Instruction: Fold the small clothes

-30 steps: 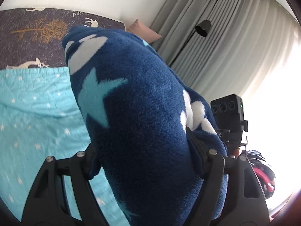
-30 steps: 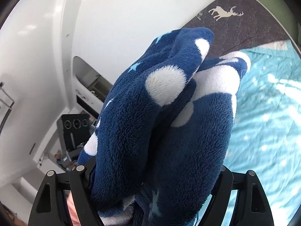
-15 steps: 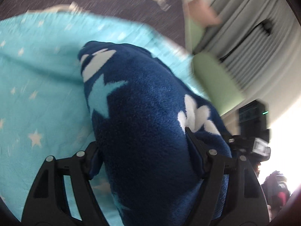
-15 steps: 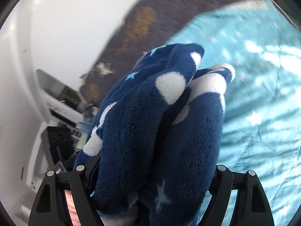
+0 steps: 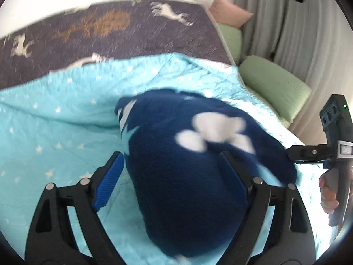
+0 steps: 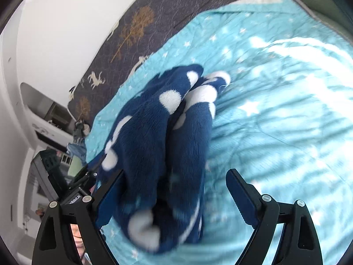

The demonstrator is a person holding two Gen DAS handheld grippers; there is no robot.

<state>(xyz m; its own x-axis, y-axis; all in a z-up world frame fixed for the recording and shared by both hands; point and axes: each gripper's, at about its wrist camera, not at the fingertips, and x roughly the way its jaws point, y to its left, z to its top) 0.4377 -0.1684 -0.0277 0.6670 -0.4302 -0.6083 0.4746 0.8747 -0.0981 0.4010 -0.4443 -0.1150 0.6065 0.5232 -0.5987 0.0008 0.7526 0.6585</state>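
Note:
A navy fleece garment (image 5: 187, 165) with white dots and pale blue stars lies bunched on the turquoise star quilt (image 5: 55, 121). My left gripper (image 5: 172, 161) is open, its jaws wide on either side of the bundle, with a gap showing at the left blue pad (image 5: 109, 183). In the right wrist view the same garment (image 6: 158, 154) lies folded lengthwise between my right gripper's (image 6: 174, 178) open jaws; the right pad (image 6: 240, 196) stands clear of the cloth. The right gripper's body (image 5: 335, 150) shows at the left wrist view's right edge.
A dark blanket with deer and trees (image 5: 110, 28) covers the bed's far end. Green cushions (image 5: 273, 84) and a pink pillow (image 5: 229, 11) lie along the curtain side. A white wall and shelves (image 6: 44, 114) stand beyond the bed's left edge.
Both grippers swung down from mid-air to the quilt with the garment, then opened; the fleece now rests on the bed, released from both.

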